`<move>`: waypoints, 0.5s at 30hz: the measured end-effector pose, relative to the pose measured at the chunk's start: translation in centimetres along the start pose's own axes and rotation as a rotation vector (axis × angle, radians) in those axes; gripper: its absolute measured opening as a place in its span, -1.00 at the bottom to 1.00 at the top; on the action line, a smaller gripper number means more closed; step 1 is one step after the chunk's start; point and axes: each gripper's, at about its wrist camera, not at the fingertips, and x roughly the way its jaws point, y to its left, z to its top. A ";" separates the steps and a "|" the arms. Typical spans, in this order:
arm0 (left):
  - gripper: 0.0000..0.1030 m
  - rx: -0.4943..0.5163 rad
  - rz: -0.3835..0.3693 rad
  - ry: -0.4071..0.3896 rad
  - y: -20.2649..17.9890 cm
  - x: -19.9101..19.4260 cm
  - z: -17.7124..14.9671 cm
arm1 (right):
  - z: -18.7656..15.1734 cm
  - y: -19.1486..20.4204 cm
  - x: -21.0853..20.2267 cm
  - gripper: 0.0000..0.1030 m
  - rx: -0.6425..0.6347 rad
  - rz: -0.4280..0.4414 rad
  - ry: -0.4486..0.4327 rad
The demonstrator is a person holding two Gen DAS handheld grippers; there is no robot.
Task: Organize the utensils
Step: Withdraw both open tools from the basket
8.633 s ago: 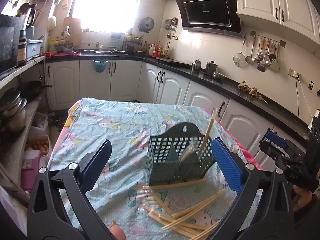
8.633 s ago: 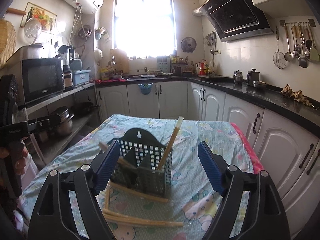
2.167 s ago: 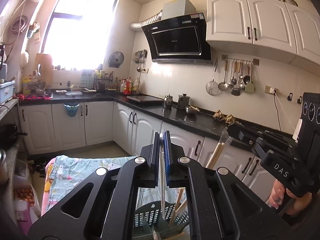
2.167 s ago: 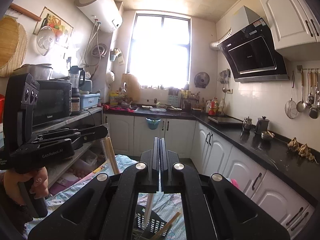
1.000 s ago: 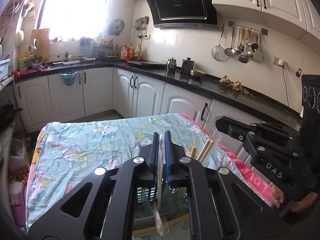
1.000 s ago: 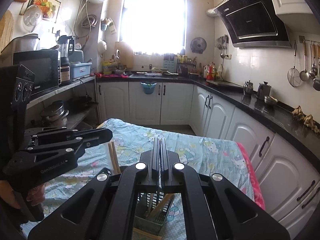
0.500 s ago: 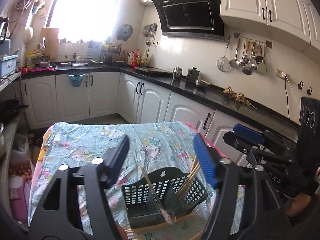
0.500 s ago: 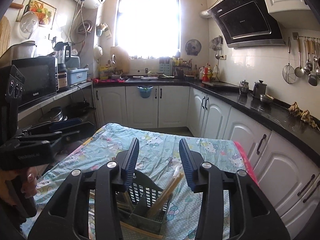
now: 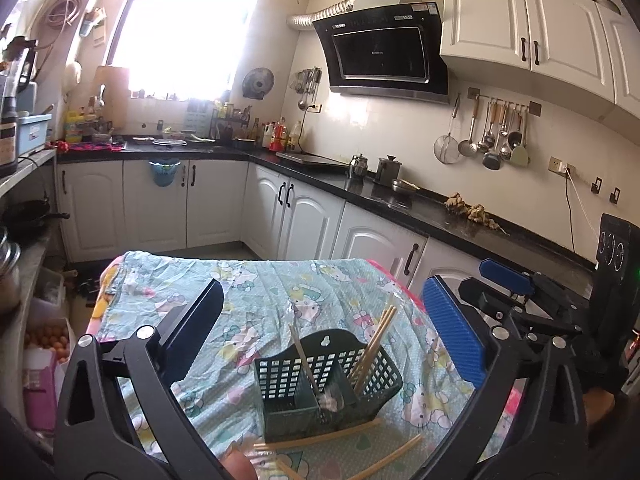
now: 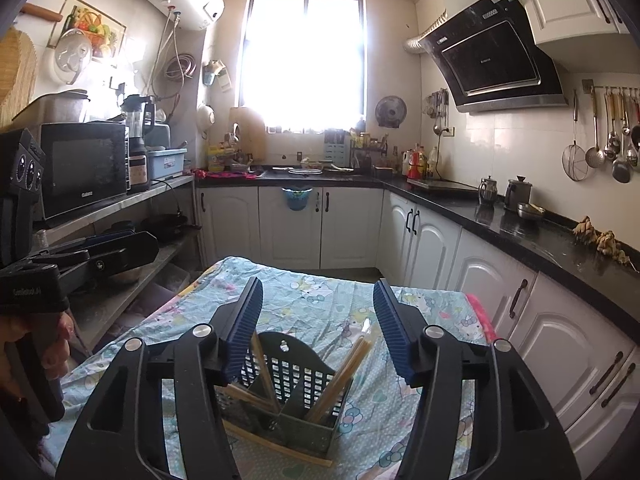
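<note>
The left tool [image 9: 320,320] has its two black arms spread wide and still opening, blue ribbed pads facing inward, with nothing pressed between them. The right tool [image 10: 318,328] is also opening, its pads at a narrower spread and likewise empty.

Beyond both tools, a dark green plastic lattice utensil caddy [image 9: 326,384] stands upright on the worktop [image 9: 256,300], which is covered by a pale turquoise cartoon-print cloth. Pale wooden chopsticks [image 9: 374,346] lean in its right compartment; another pair leans in the left.

The left view alone shows loose chopsticks [image 9: 320,438] lying on the cloth in front of the caddy, a fingertip at the bottom edge, and the right tool at far right. The right view alone shows the person's hand [image 10: 52,344] gripping the left tool's handle at far left, plus one chopstick [image 10: 276,446] lying against the caddy's base.
</note>
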 end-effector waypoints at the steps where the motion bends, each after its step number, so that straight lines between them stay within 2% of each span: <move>1: 0.79 0.001 0.001 -0.001 0.0 -0.3 -0.1 | -0.1 0.1 -0.4 0.12 -0.002 0.003 -0.003; 15: 0.79 -0.028 0.014 0.024 0.6 -2.7 -2.8 | -2.5 1.5 -2.9 0.15 -0.031 0.027 0.022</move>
